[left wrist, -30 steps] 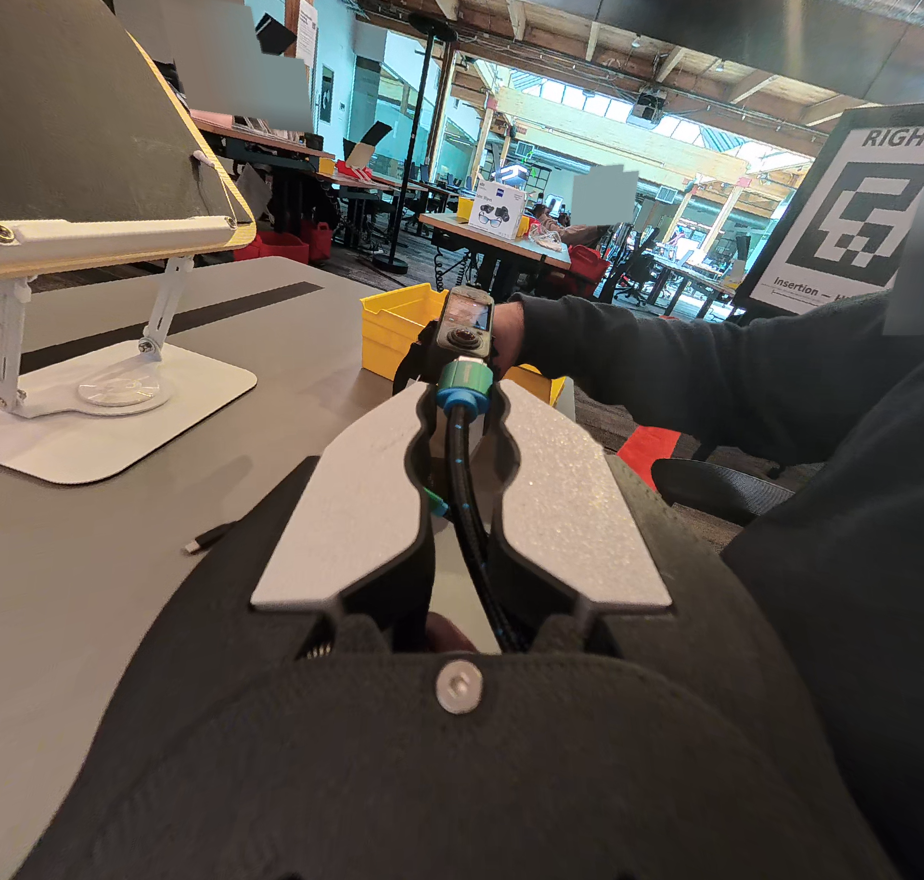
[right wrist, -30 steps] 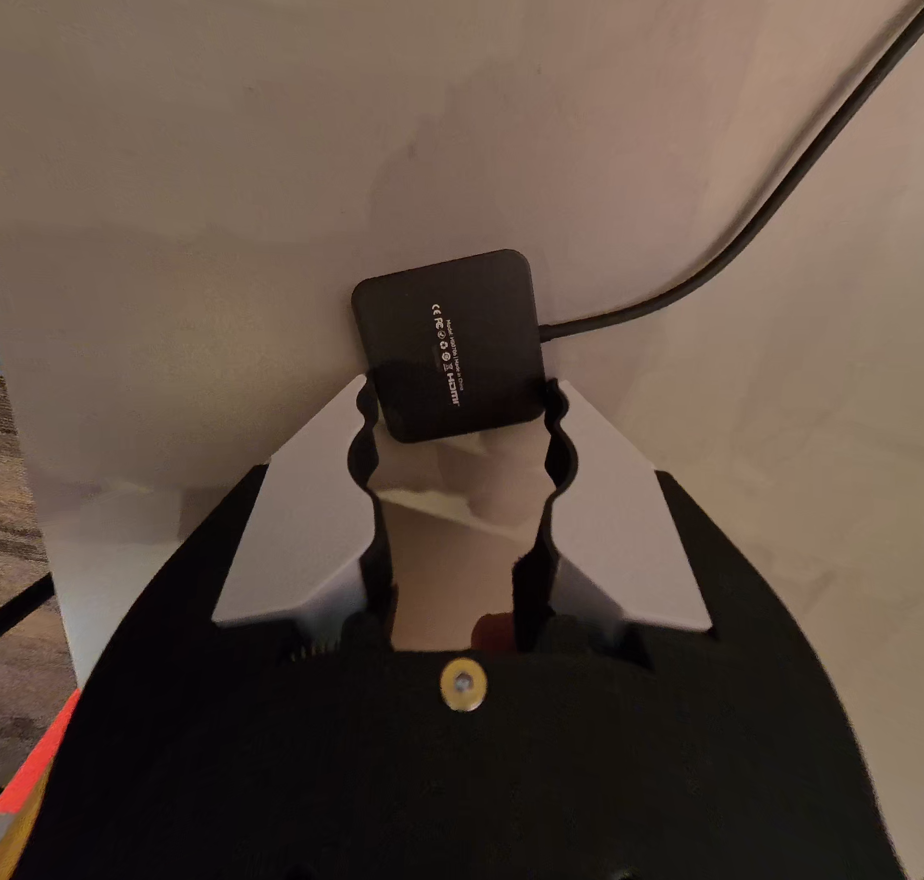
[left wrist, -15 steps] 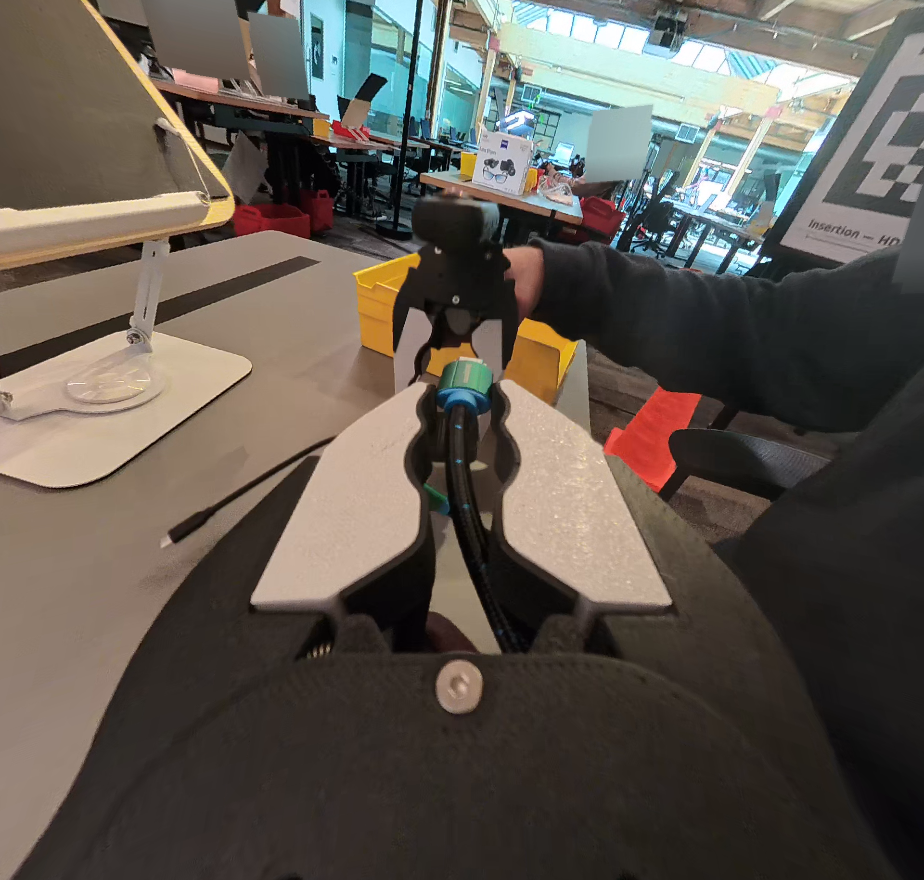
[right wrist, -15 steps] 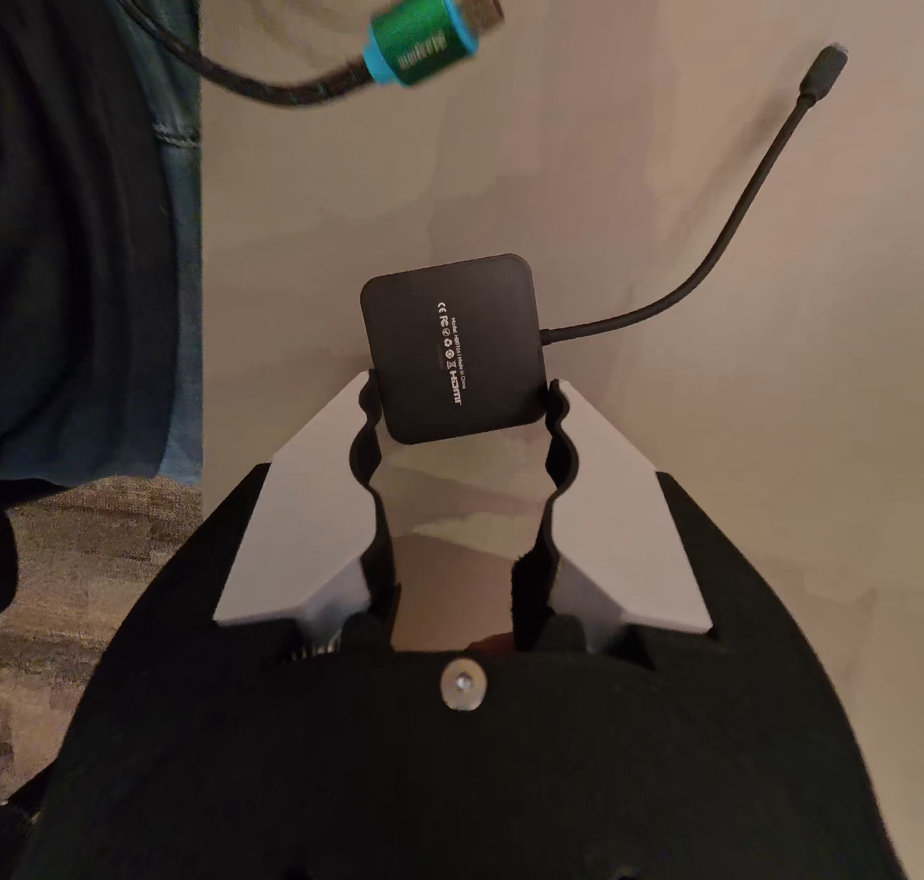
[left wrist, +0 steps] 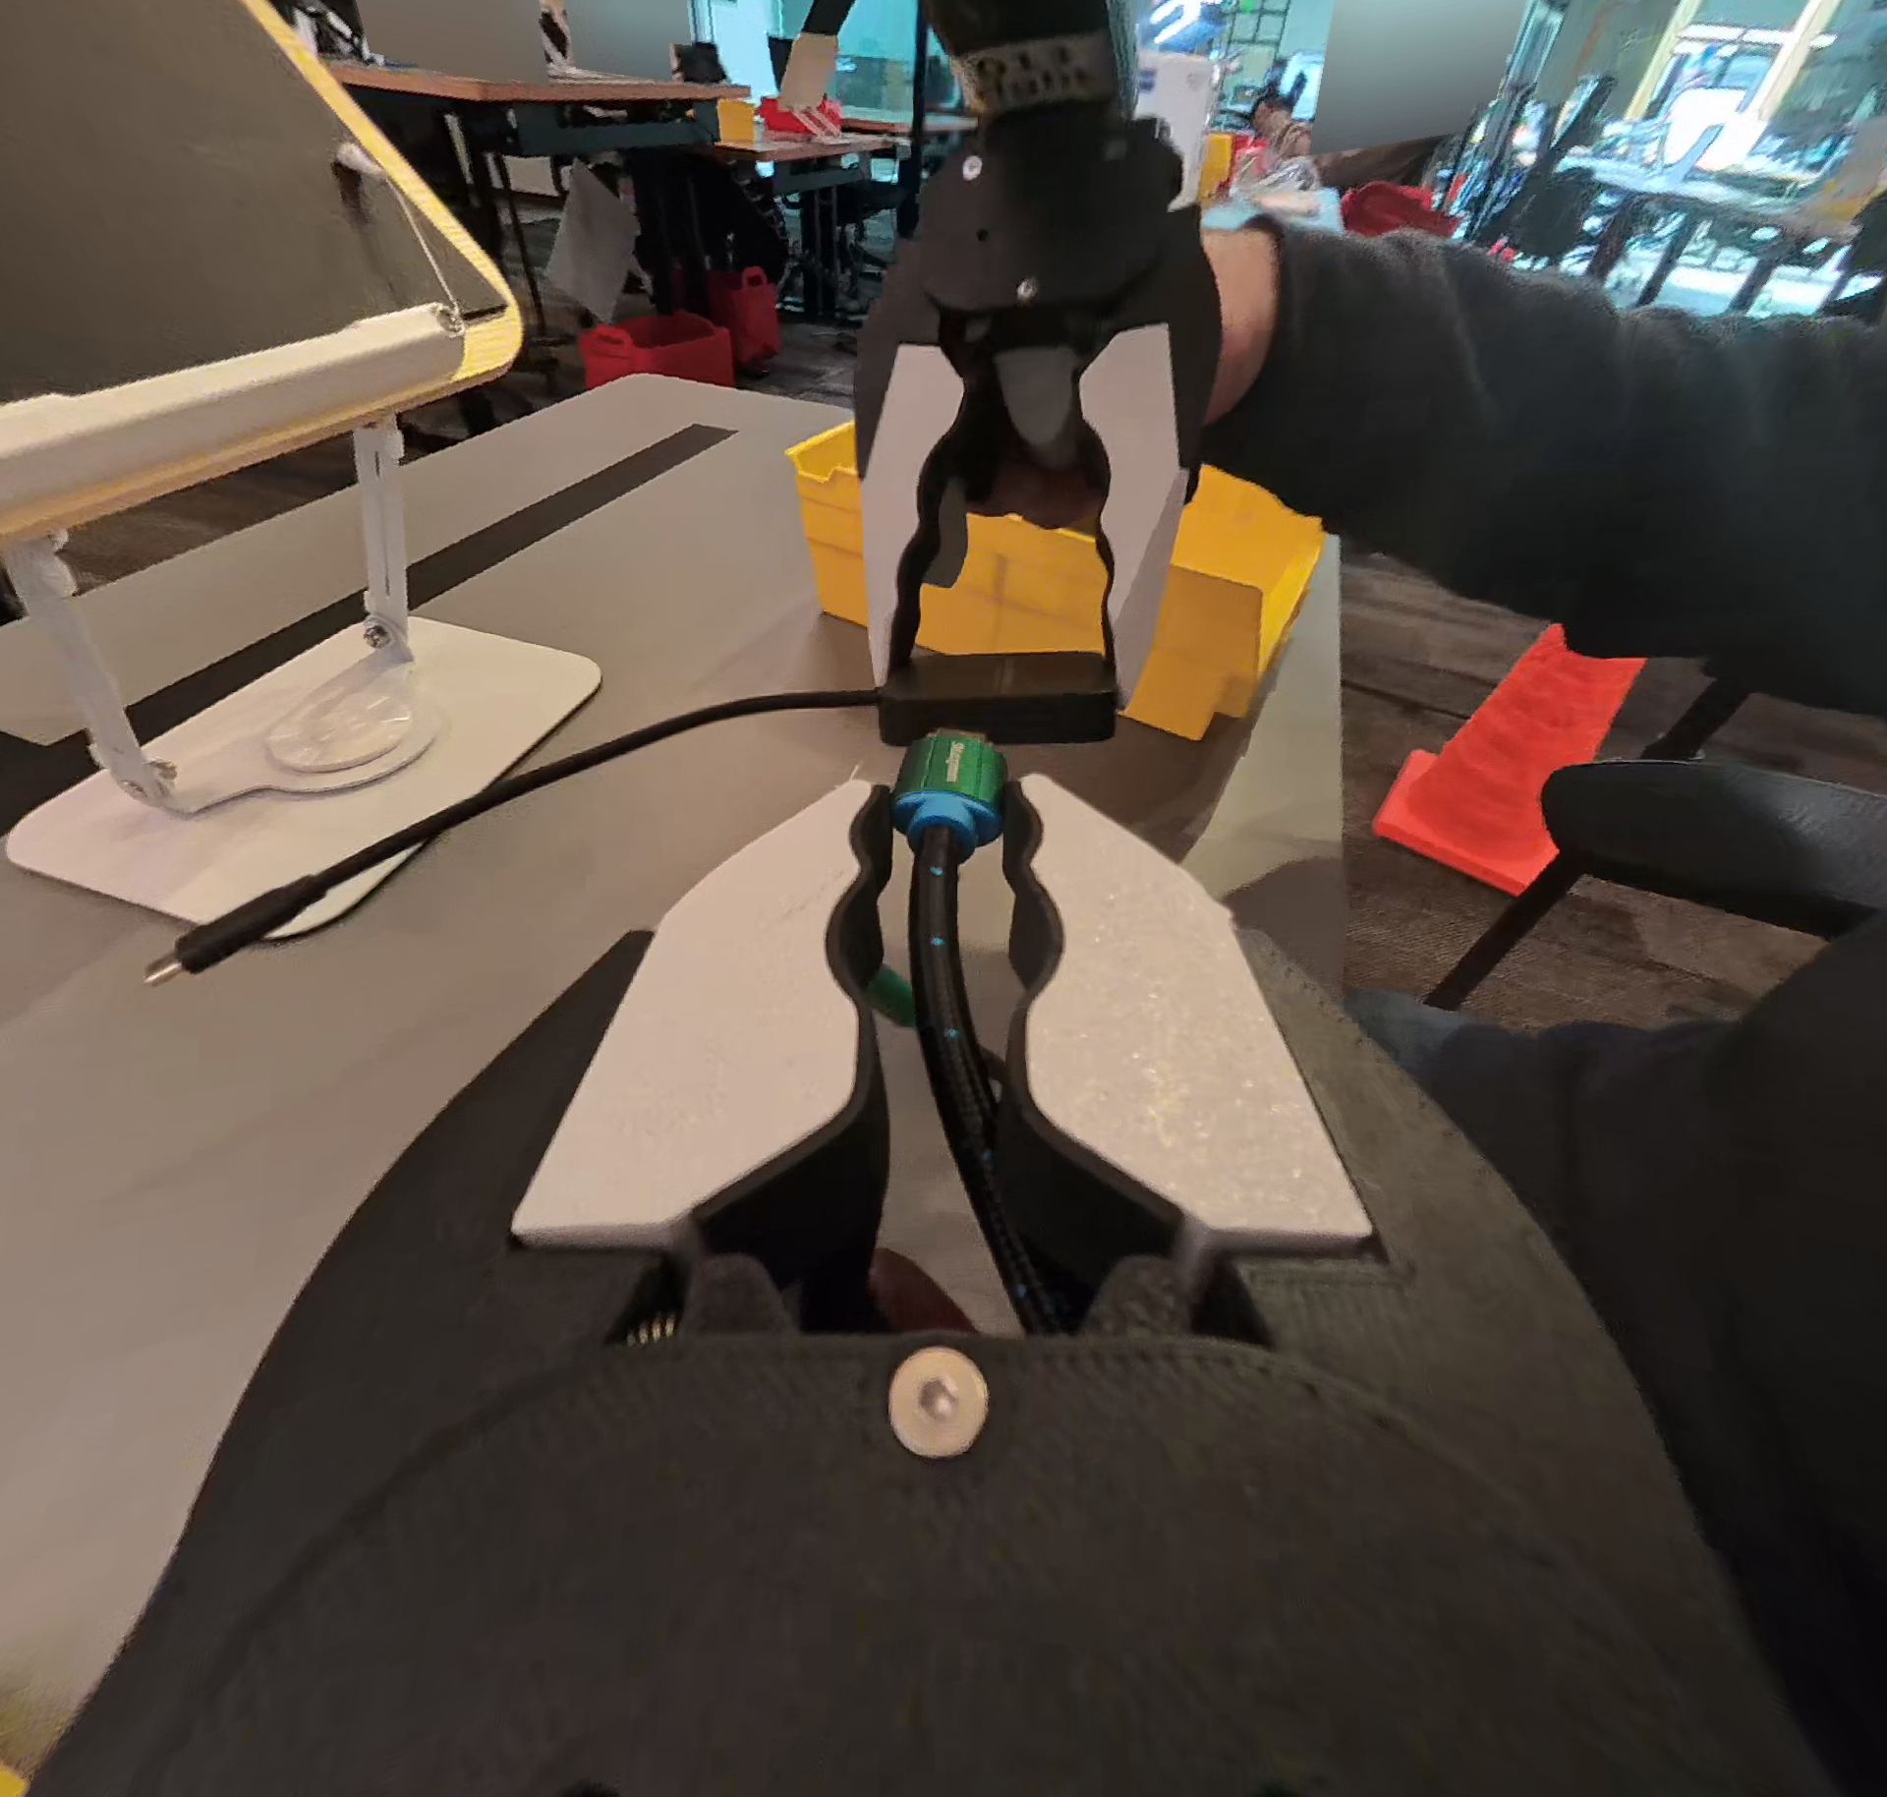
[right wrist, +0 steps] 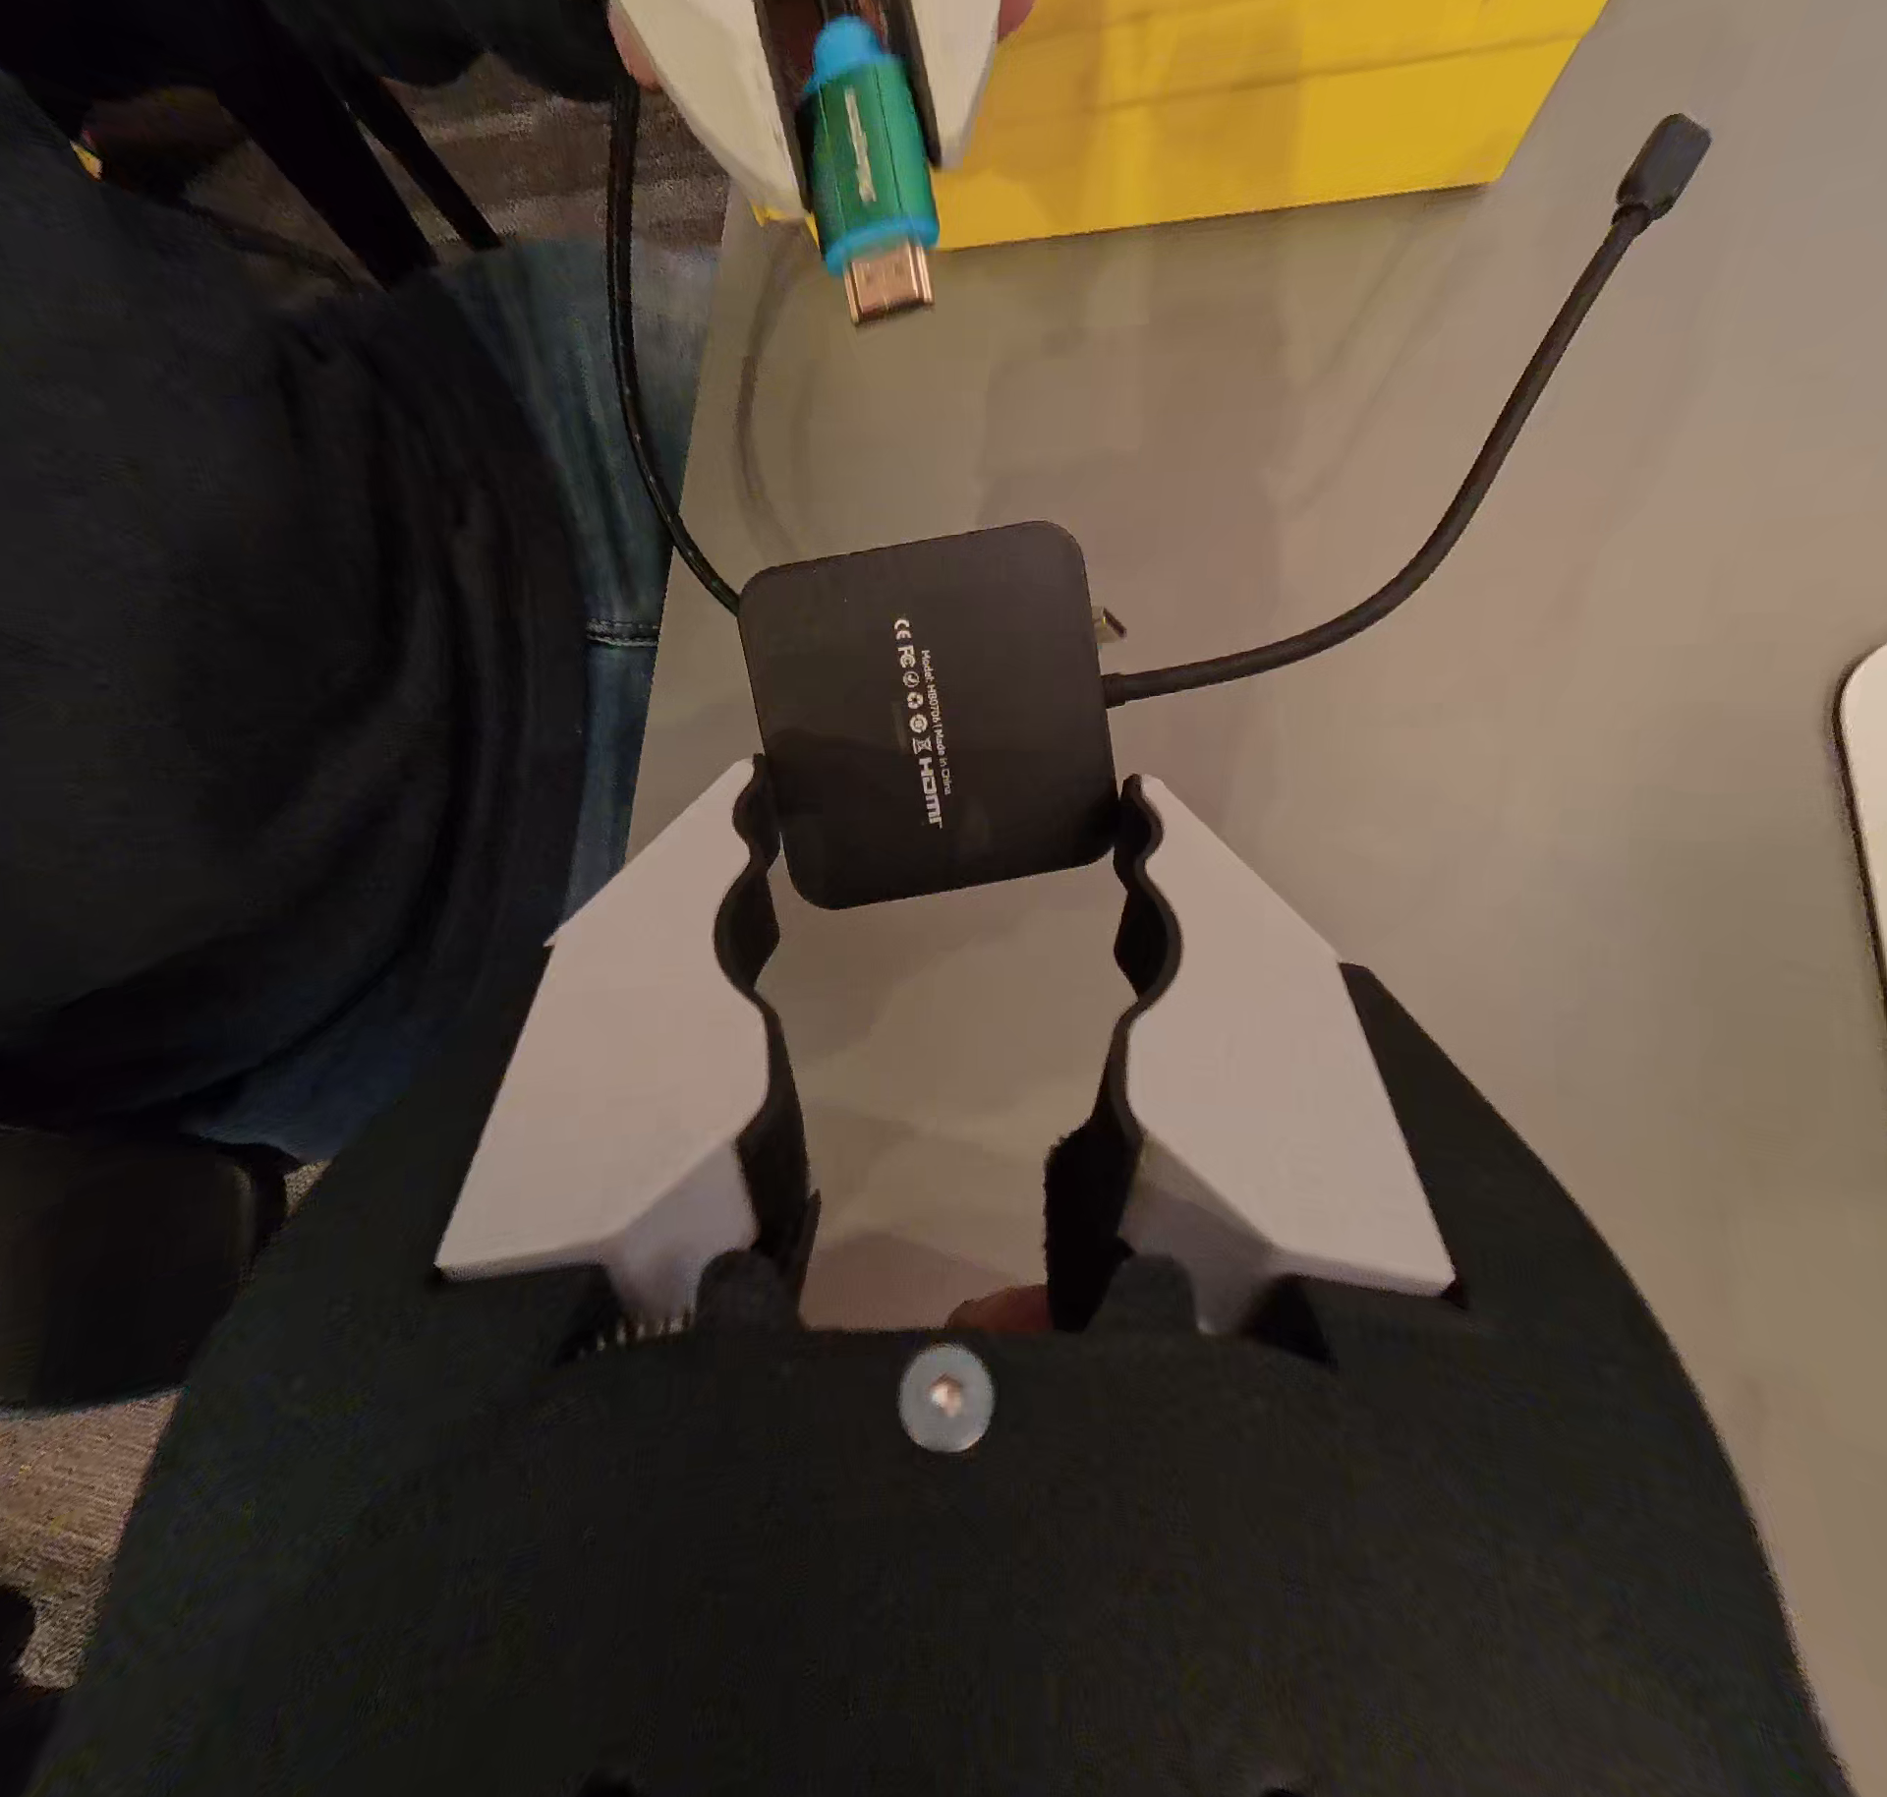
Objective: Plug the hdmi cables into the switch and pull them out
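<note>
— On the grey surface (left wrist: 306, 1084), where is the switch now?

— The black switch (right wrist: 924, 716) lies flat near the yellow bin (left wrist: 1205, 563), and the right gripper (right wrist: 939, 829) comes down over it, jaws closed narrowly on its two sides. A second ago the box hung in the air against a pale background; now it rests on the surface, its short pigtail cable (left wrist: 490, 819) trailing away to a loose plug.

— And the HDMI cable?

— The left gripper (left wrist: 945, 813) is clamped on the braided HDMI cable (left wrist: 945, 972) just behind its green plug (left wrist: 950, 773). Half a second ago that plug was well apart from the switch; now its gold tip points at the near edge, just beside it. From above there is still a gap, so it is not yet seated.

— So what does that mean?

— I'd judge the box is braced and the plug roughly lined up: the first insertion is about to start. Whether the tip matches the port's height I cannot tell.
</note>
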A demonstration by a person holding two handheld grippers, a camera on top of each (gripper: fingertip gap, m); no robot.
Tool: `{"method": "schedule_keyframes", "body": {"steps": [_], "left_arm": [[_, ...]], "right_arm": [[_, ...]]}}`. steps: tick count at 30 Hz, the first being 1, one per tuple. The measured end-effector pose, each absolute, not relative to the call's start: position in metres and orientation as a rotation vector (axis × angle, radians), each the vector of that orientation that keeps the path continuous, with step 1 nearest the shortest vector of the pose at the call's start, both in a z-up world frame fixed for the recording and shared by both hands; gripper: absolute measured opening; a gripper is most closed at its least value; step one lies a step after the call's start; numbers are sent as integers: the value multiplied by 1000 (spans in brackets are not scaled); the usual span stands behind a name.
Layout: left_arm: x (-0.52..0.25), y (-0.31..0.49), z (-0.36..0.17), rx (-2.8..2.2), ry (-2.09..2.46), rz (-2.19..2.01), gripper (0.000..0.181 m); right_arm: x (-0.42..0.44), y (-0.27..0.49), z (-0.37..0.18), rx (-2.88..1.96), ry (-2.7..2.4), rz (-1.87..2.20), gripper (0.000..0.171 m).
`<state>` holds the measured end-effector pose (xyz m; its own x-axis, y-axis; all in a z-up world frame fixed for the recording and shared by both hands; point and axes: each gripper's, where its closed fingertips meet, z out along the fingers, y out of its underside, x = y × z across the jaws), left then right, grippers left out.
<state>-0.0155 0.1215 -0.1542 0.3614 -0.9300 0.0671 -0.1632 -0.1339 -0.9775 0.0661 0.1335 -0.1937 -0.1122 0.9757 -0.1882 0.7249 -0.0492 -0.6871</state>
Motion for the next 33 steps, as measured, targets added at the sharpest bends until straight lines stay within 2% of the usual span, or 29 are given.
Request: {"method": "schedule_keyframes", "body": {"steps": [33], "left_arm": [[1,119,-159,-1613,962,-983,20]], "right_arm": [[49,136,-178,-1802,-1785,910,66]]}}
